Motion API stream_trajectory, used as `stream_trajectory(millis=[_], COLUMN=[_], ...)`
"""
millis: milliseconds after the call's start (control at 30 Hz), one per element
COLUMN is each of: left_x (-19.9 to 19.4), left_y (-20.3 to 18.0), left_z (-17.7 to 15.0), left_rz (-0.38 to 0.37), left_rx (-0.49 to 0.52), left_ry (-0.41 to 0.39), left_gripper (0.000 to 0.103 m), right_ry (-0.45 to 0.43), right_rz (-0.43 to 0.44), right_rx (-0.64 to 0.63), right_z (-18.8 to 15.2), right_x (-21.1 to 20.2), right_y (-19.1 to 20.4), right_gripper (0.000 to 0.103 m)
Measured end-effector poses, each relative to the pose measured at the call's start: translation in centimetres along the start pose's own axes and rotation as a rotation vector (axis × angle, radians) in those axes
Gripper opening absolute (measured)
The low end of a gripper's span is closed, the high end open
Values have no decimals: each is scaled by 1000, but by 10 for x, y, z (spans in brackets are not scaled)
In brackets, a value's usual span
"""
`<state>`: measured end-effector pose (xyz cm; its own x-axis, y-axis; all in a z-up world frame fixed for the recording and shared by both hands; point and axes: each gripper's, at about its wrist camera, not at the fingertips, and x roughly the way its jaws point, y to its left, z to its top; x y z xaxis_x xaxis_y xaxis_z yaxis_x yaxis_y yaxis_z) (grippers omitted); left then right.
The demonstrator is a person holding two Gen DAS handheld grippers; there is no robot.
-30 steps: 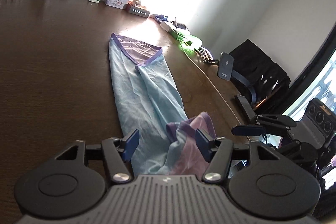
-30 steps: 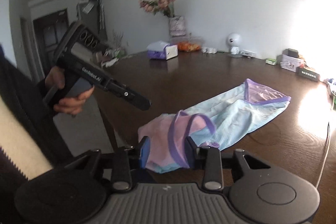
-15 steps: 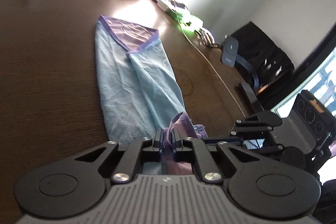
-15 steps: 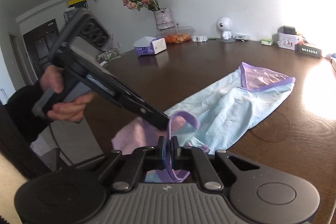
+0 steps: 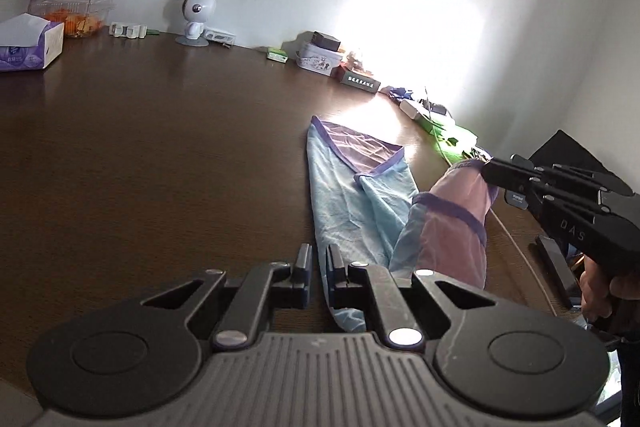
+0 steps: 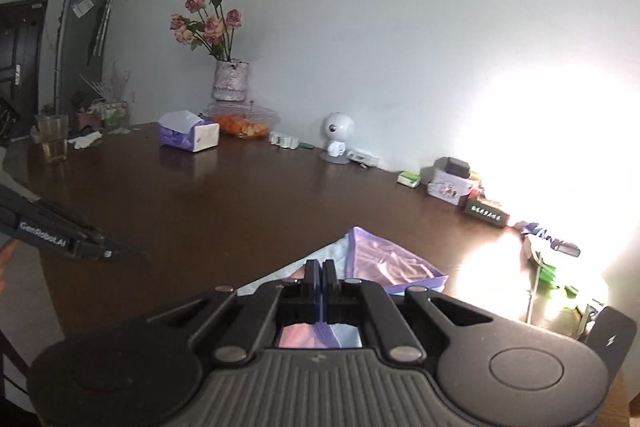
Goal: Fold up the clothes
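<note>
A light blue garment (image 5: pixel 352 199) with purple trim and a pink lining lies lengthwise on the dark wooden table (image 5: pixel 160 147). My left gripper (image 5: pixel 320 263) is shut on its near left edge, and the blue cloth runs down between the fingers. My right gripper (image 5: pixel 486 171) enters from the right, shut on the other near corner. It holds that pink flap (image 5: pixel 452 227) raised off the table. In the right wrist view the right gripper (image 6: pixel 321 273) pinches a purple strip, with the garment's far end (image 6: pixel 388 263) beyond. The left gripper (image 6: pixel 132 257) shows at the left edge.
Along the wall stand a tissue box (image 5: pixel 28 45), a flower vase (image 6: pixel 230 81), a white toy robot (image 5: pixel 196 15), a tin (image 5: pixel 320 57) and small boxes. A cable (image 5: pixel 516 243) runs along the table's right edge, beside a dark chair (image 5: pixel 568 155). A hand (image 5: pixel 600 291) holds the right gripper.
Both grippers went from open to shut on the garment's near end. The right one has raised its corner and carried it toward the far end. Both views now look higher.
</note>
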<state>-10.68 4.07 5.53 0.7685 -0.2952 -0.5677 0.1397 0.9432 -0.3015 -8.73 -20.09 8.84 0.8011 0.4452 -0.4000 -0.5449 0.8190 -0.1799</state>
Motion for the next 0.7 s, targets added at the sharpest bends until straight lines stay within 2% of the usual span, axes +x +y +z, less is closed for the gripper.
stream_trajectory(millis=[100,200,267,300,333,433,533,567,633,700], left_x=[-3,-7,-9,-10,-6,17,50,62,87,109], left_y=[-1,5,7,5,1,-13,-28,-31,-25,-21], left_z=[-5,-7,-2,4,13,41,62,66,72,70], left_rz=[4,-72,-110,-112,-136,-215,-290,-349,-473,-534], left_rx=[18,-8,1,22,51,114,149,157,97,23], left_ry=[-2,30,44,31,29,37,81,115,213,312], left_gripper=[7,14,23,31,45,55,57,59,59,58], right_ry=[-1,-15,-23,-23,-21,-64,-153,-170,-180,-162], right_rz=[-52,-59,-48,-41,-33,30,106,122,146,174], right_rx=[9,5,-3,-7,-12,-20,-61,-66,-62,-46], right_z=[1,5,5,5,5,2,-1,-2,-5,-12], right_x=[2,0,-1,-1,0,-8,-33,-41,-52,-57], right_y=[2,3,4,4,5,6,13,14,12,9], right_gripper=[0,0,0,0,0,0,0,0,0,0])
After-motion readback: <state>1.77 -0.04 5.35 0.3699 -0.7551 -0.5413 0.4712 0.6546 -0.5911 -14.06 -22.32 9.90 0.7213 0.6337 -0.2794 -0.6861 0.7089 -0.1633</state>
